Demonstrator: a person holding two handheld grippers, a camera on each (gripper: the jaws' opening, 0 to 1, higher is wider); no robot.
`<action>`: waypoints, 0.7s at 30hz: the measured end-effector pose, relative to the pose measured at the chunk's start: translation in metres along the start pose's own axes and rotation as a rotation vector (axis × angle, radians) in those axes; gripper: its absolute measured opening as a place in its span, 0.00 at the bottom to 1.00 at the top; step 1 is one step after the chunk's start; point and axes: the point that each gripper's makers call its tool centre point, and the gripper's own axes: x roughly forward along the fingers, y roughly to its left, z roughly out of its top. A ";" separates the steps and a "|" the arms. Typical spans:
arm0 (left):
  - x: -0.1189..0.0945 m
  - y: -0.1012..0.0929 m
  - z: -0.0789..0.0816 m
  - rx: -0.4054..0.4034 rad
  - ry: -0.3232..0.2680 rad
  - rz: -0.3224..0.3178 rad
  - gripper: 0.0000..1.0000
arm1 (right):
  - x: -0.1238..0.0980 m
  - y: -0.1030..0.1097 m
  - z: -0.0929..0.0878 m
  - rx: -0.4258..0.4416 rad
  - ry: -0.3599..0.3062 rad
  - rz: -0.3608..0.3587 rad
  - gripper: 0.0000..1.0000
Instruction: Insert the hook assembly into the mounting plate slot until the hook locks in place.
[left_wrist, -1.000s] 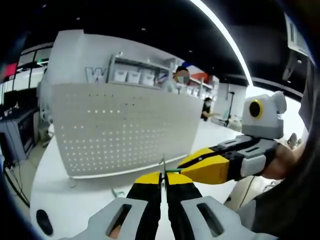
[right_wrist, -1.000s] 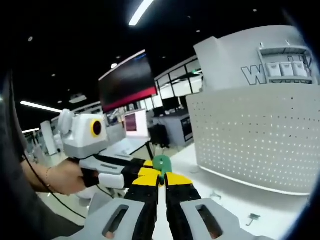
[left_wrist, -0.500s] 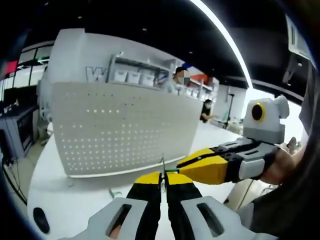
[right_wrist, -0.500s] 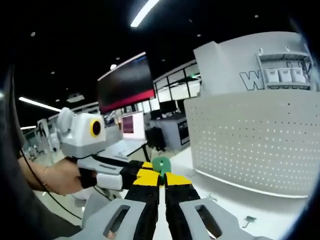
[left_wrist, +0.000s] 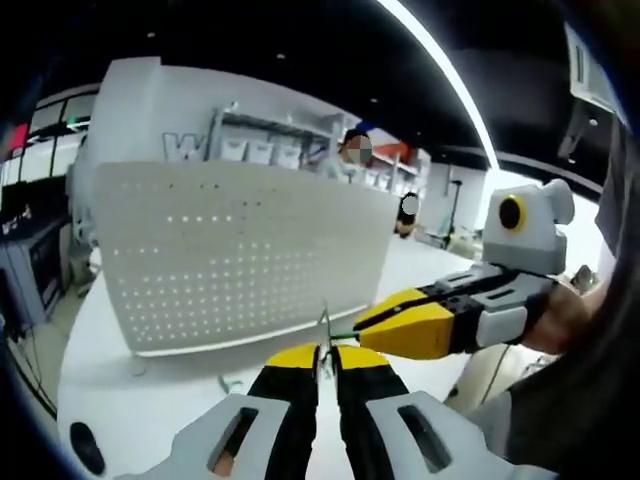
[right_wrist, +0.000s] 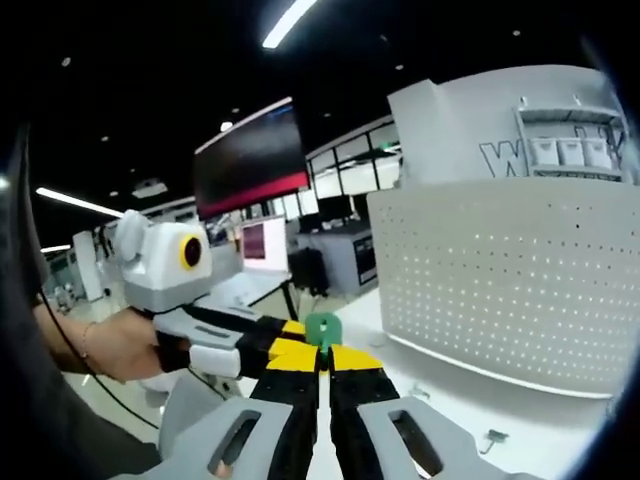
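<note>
2 grippers met tip to tip over the white table (left_wrist: 150, 385), sharing 1 small hook assembly between them. In the right gripper view, its green head (right_wrist: 322, 329) stood just above the right gripper (right_wrist: 321, 352), whose jaws were clenched on it. In the left gripper view, a thin metal hook wire (left_wrist: 324, 335) rose between the closed jaws of the left gripper (left_wrist: 324, 357), and a green sliver joined it to the right gripper's tip. The perforated mounting plate (left_wrist: 240, 250) stood upright on the table beyond, well apart from the assembly. Compared with 1 second earlier, both hands held the same pinch; only the viewpoint drifted slightly, and the plate looked marginally nearer. Insertion had therefore not begun. Judged from this, the assembly was being readied in mid-air before approach. A small loose metal piece (right_wrist: 490, 437) lay on the table near the plate's foot.
</note>
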 end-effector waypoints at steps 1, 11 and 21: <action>-0.001 -0.001 0.001 0.010 -0.004 -0.001 0.05 | 0.000 0.000 0.000 0.002 0.002 0.000 0.00; -0.001 -0.007 0.000 0.071 0.007 -0.034 0.08 | -0.003 0.000 0.000 -0.015 0.006 -0.010 0.00; -0.001 -0.009 -0.007 -0.003 0.025 -0.056 0.37 | -0.005 -0.005 -0.002 -0.024 0.009 -0.038 0.00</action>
